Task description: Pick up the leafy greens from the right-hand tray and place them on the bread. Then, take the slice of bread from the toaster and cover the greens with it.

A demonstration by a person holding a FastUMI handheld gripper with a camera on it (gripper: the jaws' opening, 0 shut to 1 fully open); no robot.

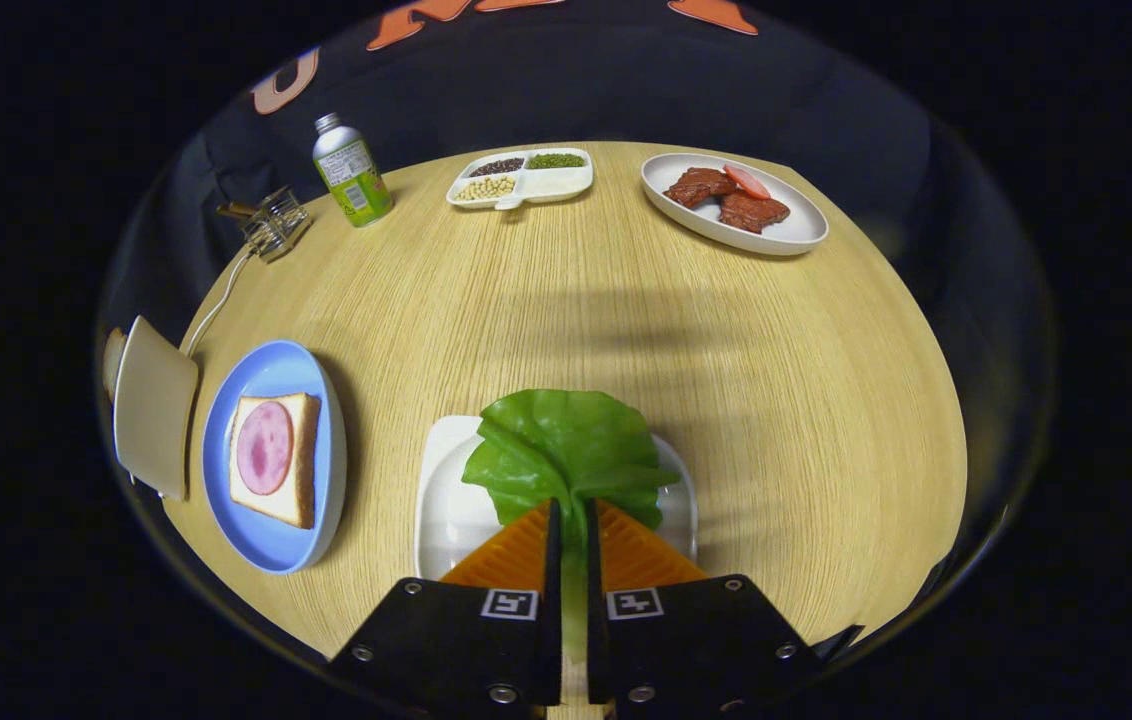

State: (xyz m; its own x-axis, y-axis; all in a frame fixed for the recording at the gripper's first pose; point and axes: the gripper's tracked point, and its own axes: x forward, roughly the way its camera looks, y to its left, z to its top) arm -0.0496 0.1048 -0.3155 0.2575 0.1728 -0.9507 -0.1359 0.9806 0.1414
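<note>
My gripper [572, 512] is shut on the stem of a leafy green [566, 445], whose broad leaf fans out just ahead of the fingers over a white tray [446, 500]. Whether the leaf still touches the tray I cannot tell. To the left of the tray lies a blue plate [276, 545] with a slice of bread [301, 470] topped by a round pink ham slice [264, 447]. Further left stands a cream toaster [154, 405], with the edge of a bread slice [112, 362] showing at its far side.
At the back of the round wooden table [566, 300] stand a green bottle [352, 172], a small metal rack [274, 224], a divided white dish [521, 178] of beans and a white oval plate [736, 205] of meat pieces. A white cord [216, 305] runs from the toaster.
</note>
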